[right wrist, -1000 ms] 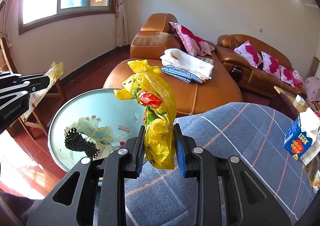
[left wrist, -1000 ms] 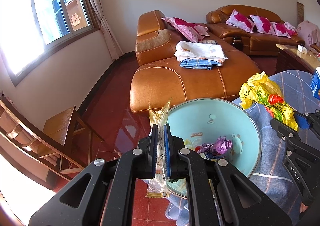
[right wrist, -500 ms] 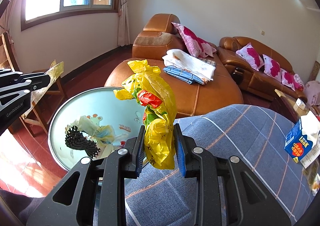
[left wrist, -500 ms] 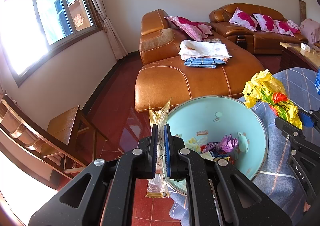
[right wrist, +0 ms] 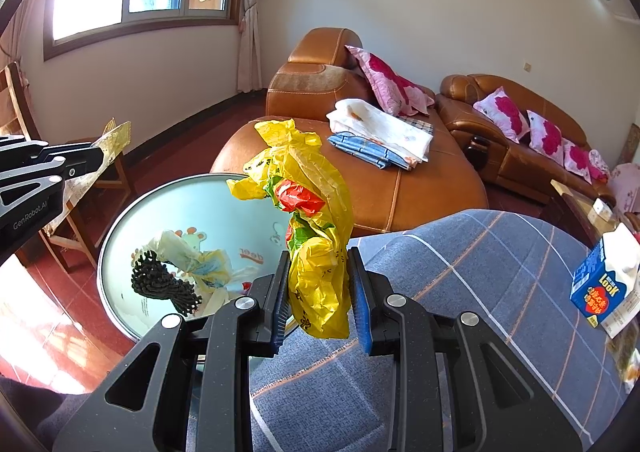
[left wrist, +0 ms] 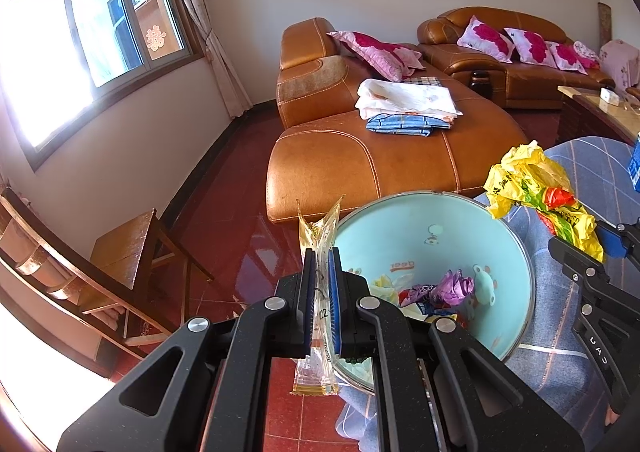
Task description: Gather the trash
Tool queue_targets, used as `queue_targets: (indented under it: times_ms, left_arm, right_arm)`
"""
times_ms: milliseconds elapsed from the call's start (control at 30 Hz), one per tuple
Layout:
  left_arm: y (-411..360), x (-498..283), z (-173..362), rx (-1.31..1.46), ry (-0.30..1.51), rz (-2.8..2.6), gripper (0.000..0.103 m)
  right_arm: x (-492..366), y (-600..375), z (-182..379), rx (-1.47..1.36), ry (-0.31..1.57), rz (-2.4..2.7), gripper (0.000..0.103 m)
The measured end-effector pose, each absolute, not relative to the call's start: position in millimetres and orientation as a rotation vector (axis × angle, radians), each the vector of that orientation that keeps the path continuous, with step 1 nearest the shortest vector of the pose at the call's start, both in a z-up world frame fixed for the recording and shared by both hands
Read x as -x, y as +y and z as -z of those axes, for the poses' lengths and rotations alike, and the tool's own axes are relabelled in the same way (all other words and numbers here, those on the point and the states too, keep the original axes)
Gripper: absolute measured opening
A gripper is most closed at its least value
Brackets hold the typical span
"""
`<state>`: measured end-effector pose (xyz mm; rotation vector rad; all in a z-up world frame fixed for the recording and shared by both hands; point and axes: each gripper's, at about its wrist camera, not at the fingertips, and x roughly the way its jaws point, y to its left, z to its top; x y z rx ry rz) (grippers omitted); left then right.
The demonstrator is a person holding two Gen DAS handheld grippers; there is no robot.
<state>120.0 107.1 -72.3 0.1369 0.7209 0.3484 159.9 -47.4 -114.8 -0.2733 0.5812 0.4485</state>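
Observation:
My left gripper [left wrist: 319,284] is shut on a clear yellowish plastic wrapper [left wrist: 318,232], held just left of the rim of a light blue basin [left wrist: 516,264]. The basin holds crumpled trash, among it a purple wrapper [left wrist: 456,286] and a black mesh scrubber [right wrist: 160,284]. My right gripper [right wrist: 320,292] is shut on a crumpled yellow plastic bag [right wrist: 308,212] with red and green print, held over the basin's right rim and the checked blue cloth [right wrist: 460,292]. The yellow bag [left wrist: 536,188] also shows in the left wrist view. The left gripper [right wrist: 86,160] shows at the far left of the right wrist view.
A blue tissue box [right wrist: 600,284] lies on the checked cloth at right. An orange leather sofa [left wrist: 380,156] with folded laundry [left wrist: 404,104] stands behind the basin. A wooden stool [left wrist: 132,244] stands on the red tiled floor [left wrist: 232,220] at left.
Both grippers keep their hold and have shifted only slightly. The basin sits a little further right and lower in the left wrist view than one second ago.

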Motion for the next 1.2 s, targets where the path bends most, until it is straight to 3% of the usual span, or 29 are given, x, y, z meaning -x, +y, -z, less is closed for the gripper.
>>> queue_targets:
  times_ms: [367,500,600,633,733,900,1200]
  left_arm:
    - [105,-125,74,-0.121,0.73,-0.297,0.008]
    - [105,-126,75,-0.103,0.734,-0.288,0.027]
    - [107,-125,76,-0.097,0.738,-0.29,0.035]
    - [108,-125,75,-0.088,0.737,-0.293,0.047]
    - [109,-121,71,-0.061,0.713,-0.301,0.069]
    - [109,-115,68,-0.016,0.684,-0.267,0.077]
    - [101,-105,60,-0.01,0.626,-0.235,0.078]
  right_arm:
    - [-158,-44,115,0.287,0.58,-0.461,0.029]
    - [-156,-43,115,0.292,0.572,-0.475,0.035]
    - [-155,-44,114,0.289,0.561,-0.474,0.05]
    - [-155,-45,113,0.284,0.559,-0.471,0.05]
    - [-155,-49,111,0.263,0.55,-0.458,0.052]
    - [-148,-63,104,0.207,0.49,-0.405,0.063]
    - [-136,-83,96,0.142,0.402,-0.312,0.068]
